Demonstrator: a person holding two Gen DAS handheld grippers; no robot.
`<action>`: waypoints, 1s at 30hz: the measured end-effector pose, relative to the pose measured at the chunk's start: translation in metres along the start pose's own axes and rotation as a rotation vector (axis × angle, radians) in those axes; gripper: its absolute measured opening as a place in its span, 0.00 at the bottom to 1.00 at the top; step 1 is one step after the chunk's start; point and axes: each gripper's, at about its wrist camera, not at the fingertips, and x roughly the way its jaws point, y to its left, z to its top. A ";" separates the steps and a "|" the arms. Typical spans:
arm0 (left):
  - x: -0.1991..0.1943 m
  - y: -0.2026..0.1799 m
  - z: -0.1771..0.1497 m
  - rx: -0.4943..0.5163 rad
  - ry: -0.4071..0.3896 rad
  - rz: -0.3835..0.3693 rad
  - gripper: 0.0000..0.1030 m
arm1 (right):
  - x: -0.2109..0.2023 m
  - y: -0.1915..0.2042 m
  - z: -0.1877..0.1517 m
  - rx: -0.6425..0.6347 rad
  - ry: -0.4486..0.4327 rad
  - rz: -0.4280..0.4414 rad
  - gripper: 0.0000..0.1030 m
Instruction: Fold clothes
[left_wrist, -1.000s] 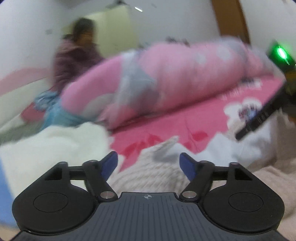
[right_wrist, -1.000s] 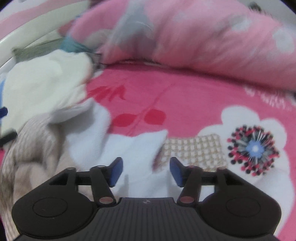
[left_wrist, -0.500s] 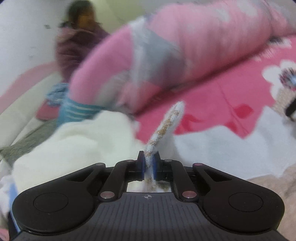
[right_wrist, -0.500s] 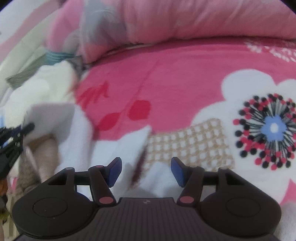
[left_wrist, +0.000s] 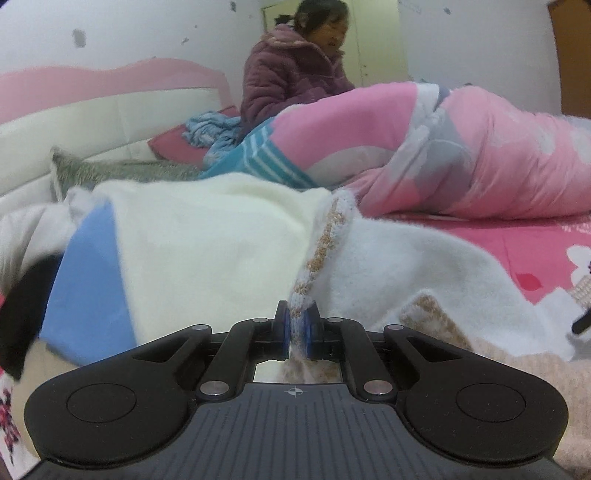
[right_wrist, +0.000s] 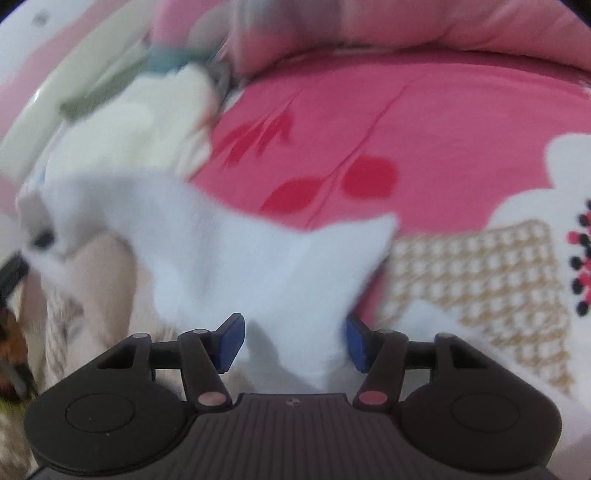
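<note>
no text, label, brand or number can be read anywhere in either wrist view.

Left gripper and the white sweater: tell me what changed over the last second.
The left gripper went from open to shut on the white sweater, pinching its gold-flecked trim, and swung across the bed. The right gripper came down over a white fold, jaws as wide open as before. The pink bedsheet stayed put.
</note>
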 end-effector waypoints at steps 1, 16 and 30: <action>0.000 0.002 -0.002 -0.013 -0.001 0.000 0.07 | 0.002 0.002 0.000 -0.005 0.006 -0.014 0.58; -0.054 0.006 0.007 -0.064 -0.241 0.041 0.06 | -0.113 0.133 -0.073 -0.219 -0.584 -0.407 0.06; -0.203 -0.014 0.097 -0.054 -0.626 -0.101 0.06 | -0.333 0.208 -0.152 -0.206 -1.247 -0.616 0.06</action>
